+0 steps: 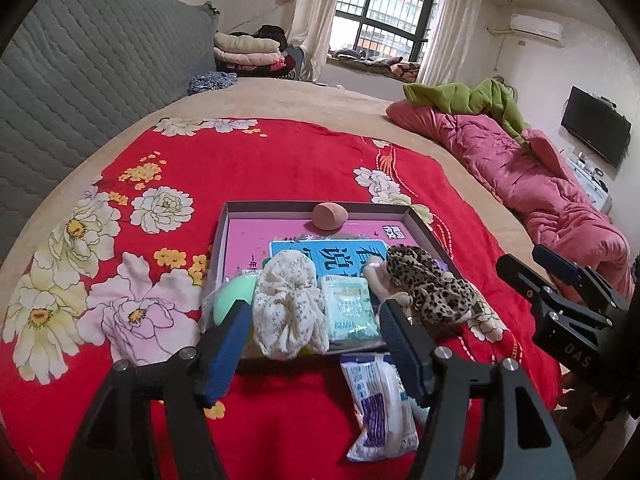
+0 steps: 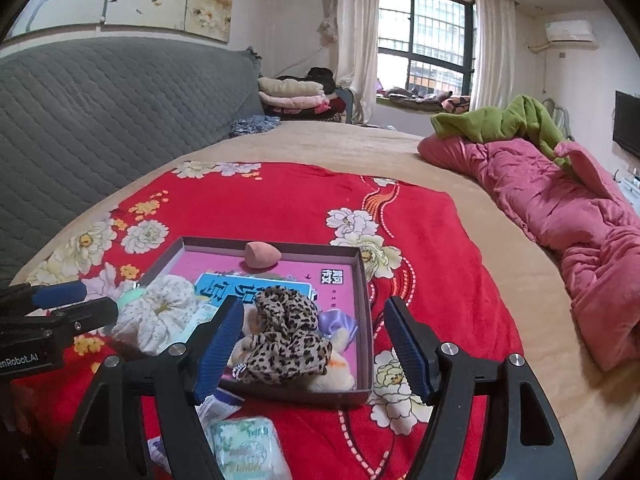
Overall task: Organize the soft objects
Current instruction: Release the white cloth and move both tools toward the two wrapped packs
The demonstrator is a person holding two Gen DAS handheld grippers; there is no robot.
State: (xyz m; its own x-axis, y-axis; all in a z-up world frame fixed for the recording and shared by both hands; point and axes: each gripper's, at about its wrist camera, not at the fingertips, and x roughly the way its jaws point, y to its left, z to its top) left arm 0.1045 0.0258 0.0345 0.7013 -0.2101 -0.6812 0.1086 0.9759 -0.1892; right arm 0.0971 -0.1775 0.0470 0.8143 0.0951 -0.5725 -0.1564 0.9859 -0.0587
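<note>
1. Two grippers, left gripper and right gripper, hover wide open and empty above the tray.
2. Packing looks mostly done; one wipes pack lies outside on the red blanket, so the next move is probably grasping it.
3. Inside the tray: sponge egg, cream scrunchie, leopard scrunchie, tissue pack.

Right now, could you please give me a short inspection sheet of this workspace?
Surface: red floral blanket on a bed.
Job's things: shallow box holds a pink sponge egg, cream scrunchie, leopard scrunchie, green tissue pack. Outside it, a blue-white packet.
Clutter: pink quilt, green blanket.
Grippers: left gripper and right gripper, jaws open, empty.
Cables: nothing seen.
Surroundings: window, television.
</note>
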